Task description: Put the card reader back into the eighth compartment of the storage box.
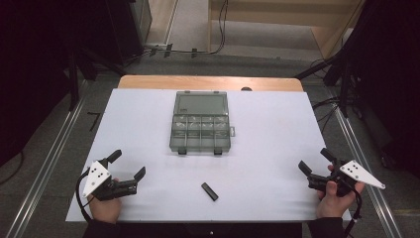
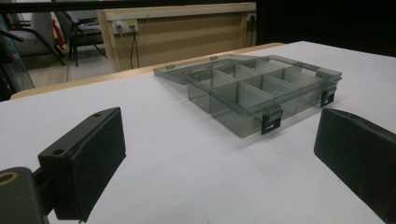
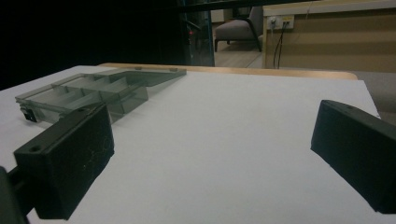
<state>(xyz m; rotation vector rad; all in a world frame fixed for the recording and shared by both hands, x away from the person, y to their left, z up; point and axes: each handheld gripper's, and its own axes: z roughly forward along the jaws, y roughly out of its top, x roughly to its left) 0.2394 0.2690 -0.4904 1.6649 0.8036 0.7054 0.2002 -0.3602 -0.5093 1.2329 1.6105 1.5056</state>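
Note:
A clear grey compartment box (image 1: 200,124) lies open at the middle of the white table top (image 1: 148,129), its lid folded back toward the far edge. Its divided cells look empty in the left gripper view (image 2: 252,88) and it lies at the left in the right gripper view (image 3: 88,91). A small black bar (image 1: 209,191) lies near the front edge, below the box. My left gripper (image 1: 128,164) rests open at the front left, and my right gripper (image 1: 315,160) rests open at the front right. Nothing sits between either pair of jaws.
The table's wooden far edge (image 1: 208,82) shows behind the white top. Metal rails (image 1: 47,163) run along the floor on both sides. Cables (image 1: 218,29) and a wooden step lie beyond the table.

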